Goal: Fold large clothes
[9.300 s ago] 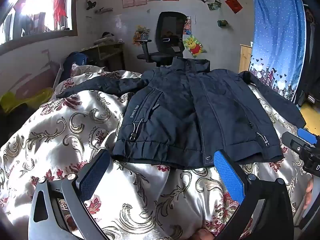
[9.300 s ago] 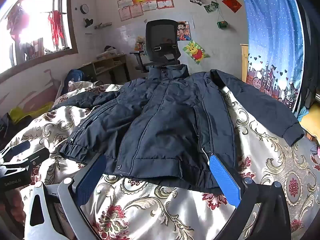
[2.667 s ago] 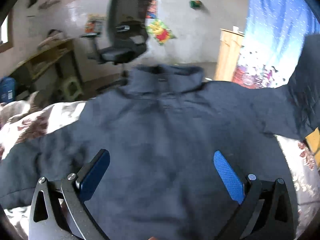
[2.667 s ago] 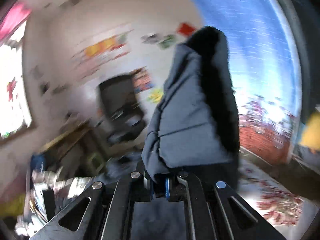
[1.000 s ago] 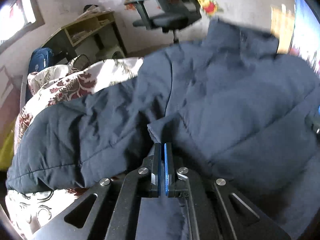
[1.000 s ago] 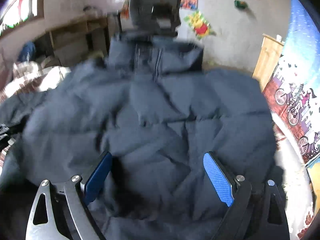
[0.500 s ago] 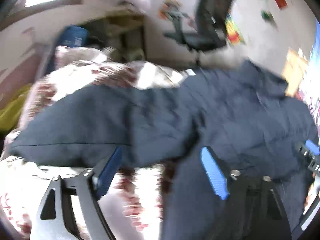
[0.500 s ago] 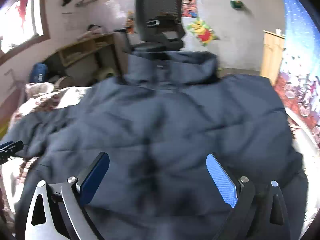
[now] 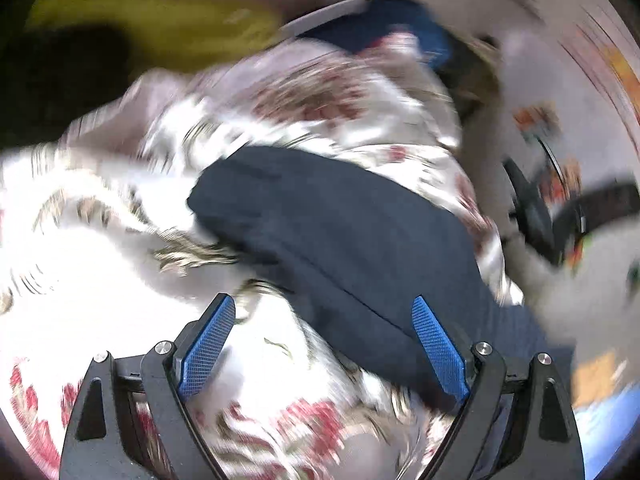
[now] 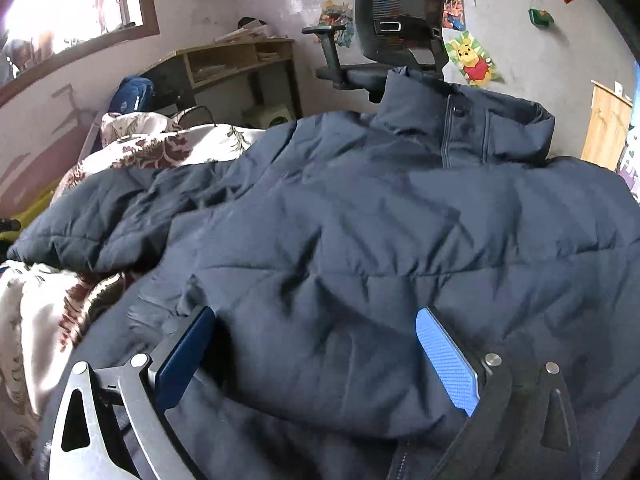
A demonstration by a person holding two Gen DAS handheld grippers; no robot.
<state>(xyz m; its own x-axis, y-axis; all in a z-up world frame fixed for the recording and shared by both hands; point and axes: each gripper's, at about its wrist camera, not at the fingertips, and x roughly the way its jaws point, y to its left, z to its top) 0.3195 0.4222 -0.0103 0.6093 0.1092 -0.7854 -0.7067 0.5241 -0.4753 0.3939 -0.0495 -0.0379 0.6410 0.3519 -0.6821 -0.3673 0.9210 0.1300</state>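
Observation:
A dark navy padded jacket (image 10: 380, 220) lies back-up on the floral bedspread (image 10: 168, 144), its collar (image 10: 468, 128) at the far end. Its left sleeve (image 10: 120, 216) stretches out to the left. My right gripper (image 10: 316, 312) hovers low over the jacket's back, jaws opening wide and gripping nothing. The left wrist view is blurred by motion. There the sleeve (image 9: 340, 220) runs from its cuff at centre down to the right over the bedspread (image 9: 100, 280). My left gripper (image 9: 322, 302) is above the sleeve's near edge, jaws opening, the pads not pressing on the cloth.
A black office chair (image 10: 400, 8) stands past the collar. A wooden desk (image 10: 232, 60) and a blue bag (image 10: 132, 94) are at the back left, a wooden cabinet (image 10: 604, 128) at the right. Something yellow (image 9: 160, 12) lies beyond the bed's edge.
My left gripper let go of the jacket fabric, opened, rolled and swung left to the outstretched sleeve. My right gripper shifted over the jacket's back and its jaws widened a little.

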